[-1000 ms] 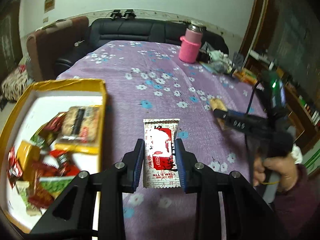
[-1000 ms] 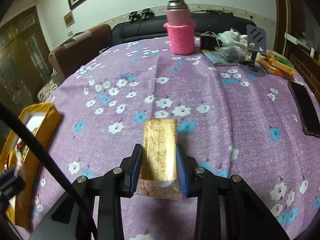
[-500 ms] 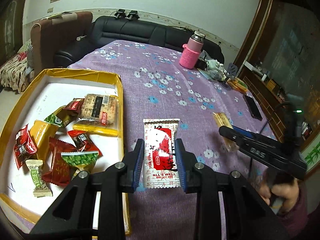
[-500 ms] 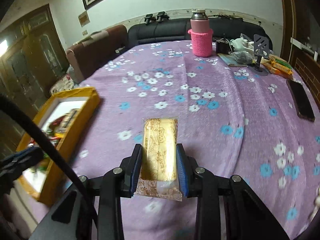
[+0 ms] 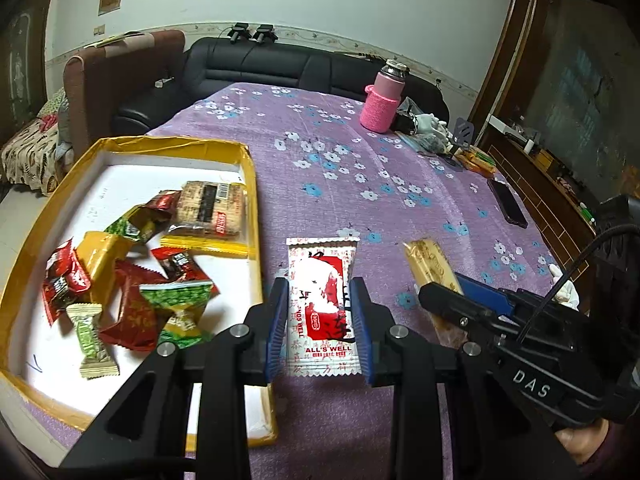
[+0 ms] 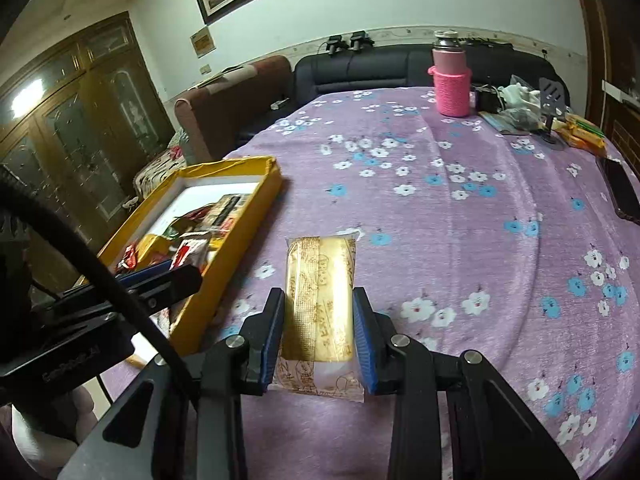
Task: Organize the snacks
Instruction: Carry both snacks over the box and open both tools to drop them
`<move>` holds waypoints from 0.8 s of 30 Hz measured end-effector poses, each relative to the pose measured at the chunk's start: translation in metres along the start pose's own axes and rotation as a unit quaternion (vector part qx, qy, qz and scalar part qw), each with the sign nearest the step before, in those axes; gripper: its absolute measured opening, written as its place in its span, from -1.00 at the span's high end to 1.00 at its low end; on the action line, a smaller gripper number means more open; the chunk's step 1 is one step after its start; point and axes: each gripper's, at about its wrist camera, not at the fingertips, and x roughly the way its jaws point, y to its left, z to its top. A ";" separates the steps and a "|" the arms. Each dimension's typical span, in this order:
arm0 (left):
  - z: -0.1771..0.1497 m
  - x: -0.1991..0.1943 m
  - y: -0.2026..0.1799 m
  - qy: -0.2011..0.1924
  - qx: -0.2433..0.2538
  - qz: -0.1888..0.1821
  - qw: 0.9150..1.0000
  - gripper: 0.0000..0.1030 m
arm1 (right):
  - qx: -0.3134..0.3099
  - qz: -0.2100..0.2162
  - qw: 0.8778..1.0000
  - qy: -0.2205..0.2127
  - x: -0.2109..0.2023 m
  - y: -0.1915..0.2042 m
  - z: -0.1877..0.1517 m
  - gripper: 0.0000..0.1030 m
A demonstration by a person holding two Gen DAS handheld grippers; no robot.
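Observation:
My left gripper (image 5: 320, 320) is shut on a red-and-white "ALL'S WELL" snack packet (image 5: 322, 304), held above the purple tablecloth just right of the yellow box (image 5: 250, 184). The box holds several wrapped snacks (image 5: 132, 280). My right gripper (image 6: 320, 328) is shut on a golden biscuit packet (image 6: 320, 300), held above the cloth right of the box (image 6: 240, 240). In the left wrist view the right gripper (image 5: 448, 296) and its packet (image 5: 430, 264) sit just right of mine.
A pink-sleeved flask (image 5: 382, 102) stands at the far side of the flowered table (image 5: 360, 168). A phone (image 5: 507, 202), snack packs (image 6: 580, 132) and clutter lie at the right edge. A black sofa (image 5: 256, 68) is beyond.
Both grippers have lifted and pulled back with their packets; the box shows more fully at left. The right gripper has moved closer to the left one.

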 end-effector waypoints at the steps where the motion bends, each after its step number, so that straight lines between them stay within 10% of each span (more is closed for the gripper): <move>1: -0.001 -0.002 0.001 -0.001 0.000 0.001 1.000 0.37 | 0.000 0.001 1.000 0.000 0.000 0.002 -0.001 0.37; 24: -0.010 -0.019 0.009 -0.009 -0.001 0.007 1.000 0.37 | -0.027 0.012 1.000 0.002 -0.005 0.035 -0.013 0.37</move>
